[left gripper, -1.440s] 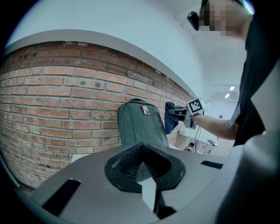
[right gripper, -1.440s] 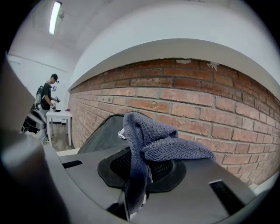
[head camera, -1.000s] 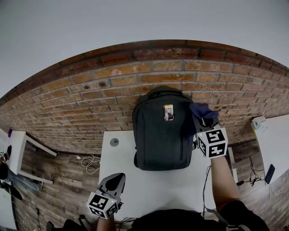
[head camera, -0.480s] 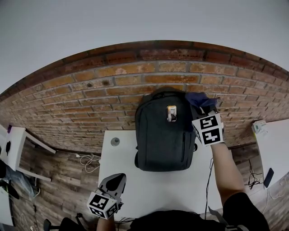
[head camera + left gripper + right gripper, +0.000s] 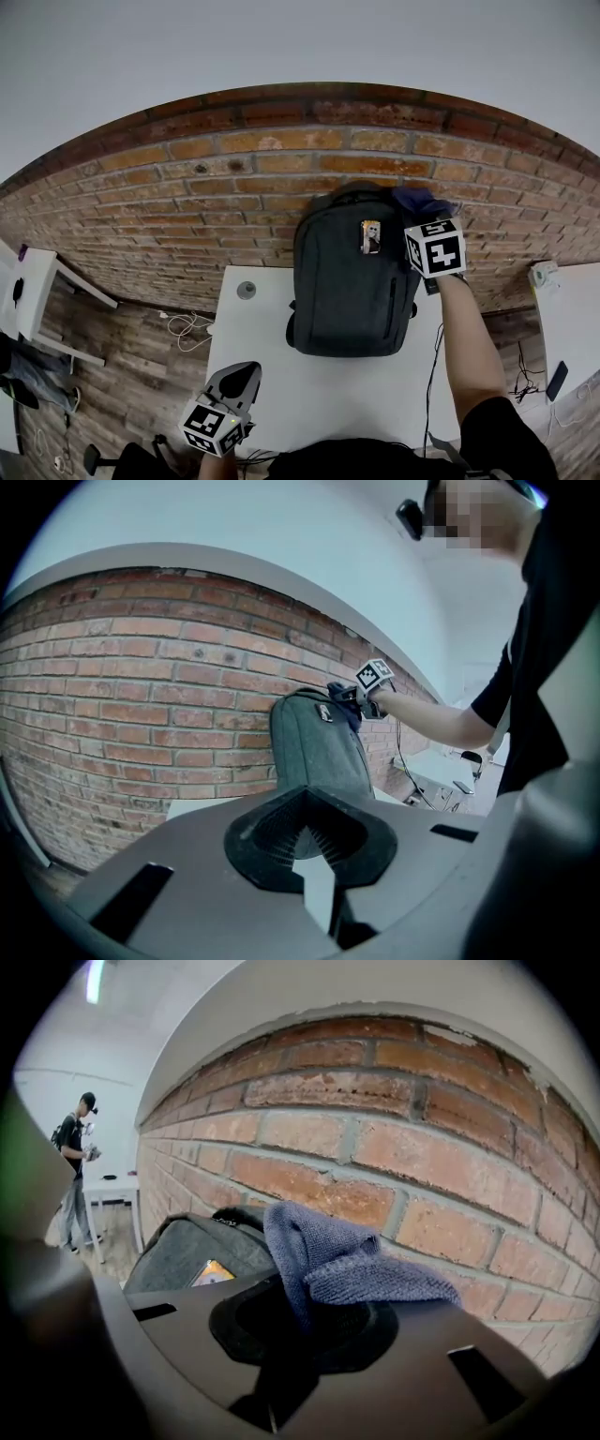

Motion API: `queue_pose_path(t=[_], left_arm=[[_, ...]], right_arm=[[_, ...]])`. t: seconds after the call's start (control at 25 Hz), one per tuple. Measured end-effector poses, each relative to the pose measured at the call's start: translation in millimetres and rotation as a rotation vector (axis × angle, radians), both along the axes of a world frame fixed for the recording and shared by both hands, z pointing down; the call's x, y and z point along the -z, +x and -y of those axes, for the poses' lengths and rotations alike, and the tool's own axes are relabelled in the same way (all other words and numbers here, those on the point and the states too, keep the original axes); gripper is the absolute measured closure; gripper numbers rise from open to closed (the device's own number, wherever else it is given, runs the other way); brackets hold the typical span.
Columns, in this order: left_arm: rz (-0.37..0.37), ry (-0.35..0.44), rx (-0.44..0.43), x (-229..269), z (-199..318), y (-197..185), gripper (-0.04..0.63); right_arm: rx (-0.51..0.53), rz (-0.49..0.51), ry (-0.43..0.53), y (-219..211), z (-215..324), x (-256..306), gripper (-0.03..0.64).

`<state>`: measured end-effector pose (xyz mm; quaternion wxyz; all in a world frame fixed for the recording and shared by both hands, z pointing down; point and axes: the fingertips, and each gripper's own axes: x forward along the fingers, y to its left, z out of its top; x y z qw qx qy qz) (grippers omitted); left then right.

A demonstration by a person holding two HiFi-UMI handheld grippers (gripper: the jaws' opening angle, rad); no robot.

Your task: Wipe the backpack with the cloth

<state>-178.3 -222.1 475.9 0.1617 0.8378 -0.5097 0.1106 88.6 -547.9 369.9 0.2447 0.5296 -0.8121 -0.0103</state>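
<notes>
A dark grey backpack (image 5: 352,281) stands upright on the white table (image 5: 253,356), leaning against the brick wall; a small orange tag (image 5: 372,236) sits on its front. My right gripper (image 5: 424,217) is shut on a blue-purple cloth (image 5: 419,200), held at the backpack's upper right corner near the wall. In the right gripper view the cloth (image 5: 337,1260) bunches out of the jaws, with the backpack (image 5: 187,1246) below left. My left gripper (image 5: 234,382) rests low at the table's near edge, shut and empty; in its view the backpack (image 5: 314,752) stands ahead.
The brick wall (image 5: 187,206) runs behind the table. A small round grey item (image 5: 246,290) lies on the table left of the backpack. Cables (image 5: 185,330) lie on the wooden floor at left. A white desk (image 5: 562,300) stands to the right, a white chair (image 5: 33,300) at far left.
My right gripper with the cloth has moved up along the backpack's right side to its top corner. The left gripper has stayed still.
</notes>
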Motion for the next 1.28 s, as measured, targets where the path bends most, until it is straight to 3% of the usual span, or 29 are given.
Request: queue_pose_path(t=[0.44, 1.28], left_arm=[[-0.004, -0.016, 0.04, -5, -11, -14, 0.601], [0.005, 0.001, 0.051, -4, -14, -40, 0.601]], right_arm=[[-0.025, -0.009, -0.018, -17, 14, 1, 0.554], [0.077, 0.036, -0.002, -102, 7, 11, 0.554]])
